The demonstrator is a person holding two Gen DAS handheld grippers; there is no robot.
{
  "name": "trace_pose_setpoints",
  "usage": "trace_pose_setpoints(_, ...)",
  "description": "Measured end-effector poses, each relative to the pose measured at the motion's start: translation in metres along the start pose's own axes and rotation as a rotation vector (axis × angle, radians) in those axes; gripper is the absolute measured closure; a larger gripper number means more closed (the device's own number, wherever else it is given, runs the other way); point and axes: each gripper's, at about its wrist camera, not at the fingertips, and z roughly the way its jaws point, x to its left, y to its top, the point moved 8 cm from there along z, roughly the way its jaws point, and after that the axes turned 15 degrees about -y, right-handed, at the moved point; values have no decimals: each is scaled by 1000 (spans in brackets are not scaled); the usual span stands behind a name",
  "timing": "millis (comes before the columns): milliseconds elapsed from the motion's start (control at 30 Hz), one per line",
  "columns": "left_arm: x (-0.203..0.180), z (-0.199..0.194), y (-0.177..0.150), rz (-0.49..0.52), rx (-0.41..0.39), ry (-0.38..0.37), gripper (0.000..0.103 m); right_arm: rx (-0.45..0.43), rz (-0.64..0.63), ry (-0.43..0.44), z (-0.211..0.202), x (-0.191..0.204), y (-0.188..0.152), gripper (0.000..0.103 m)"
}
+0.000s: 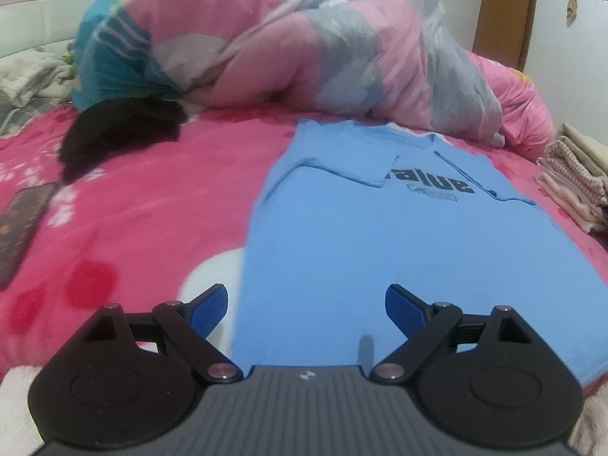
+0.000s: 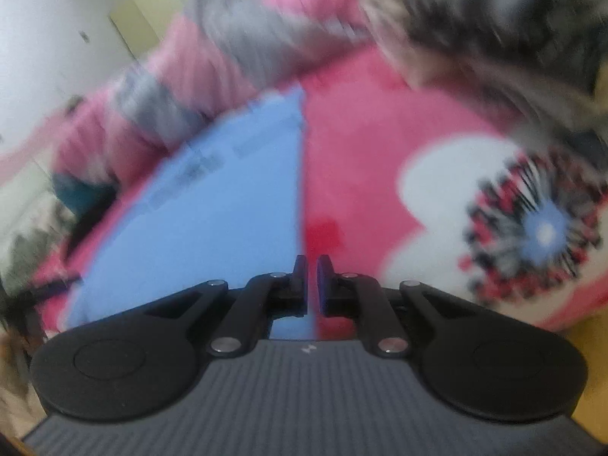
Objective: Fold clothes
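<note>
left claw (image 1: 306, 309): I had it spread wide, gripping nothing
right claw (image 2: 312, 279): I saw it nearly closed, nothing visibly pinched
blue shirt (image 1: 399, 235): lay flat ahead of left claw, sleeves folded in

White walls (image 1: 562, 57) and a brown wooden door (image 1: 505, 15) stand behind a bed under a pink flowered blanket (image 1: 152, 197).

Light-blue T-shirt (image 1: 399, 250), pink floral bedspread (image 1: 152, 197)
</note>
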Motion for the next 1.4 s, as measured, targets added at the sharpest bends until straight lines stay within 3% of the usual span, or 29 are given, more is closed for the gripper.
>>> trace_pose_setpoints(133,10,-30,-17,-15,3,17,13,-39,-33,118,17,41,2,97)
trace_pose_setpoints(333,27,-51,-45,-44,39,25,28,21,-34,198,76,81,-17,97)
trace_pose_setpoints(600,38,-51,-57,-69,58,-41,56,52,56,214,89,75,-31,100)
trace_pose_setpoints(733,34,-45,-64,-58,89,-91,62,51,78,221,92,74,-32,101)
trace_pose_setpoints(867,34,-33,-72,-70,138,-116,77,45,81,218,91,74,-33,101)
trace_pose_setpoints(1267,45,-29,-80,-148,155,-139,79,38,103,222,93,73,-33,100)
trace_pose_setpoints(1367,45,-29,-79,-162,156,-148,99,38,108,223,94,73,-33,100)
trace_pose_setpoints(1400,44,-29,-78,-163,163,-144,100,38,109,224,94,73,-33,100)
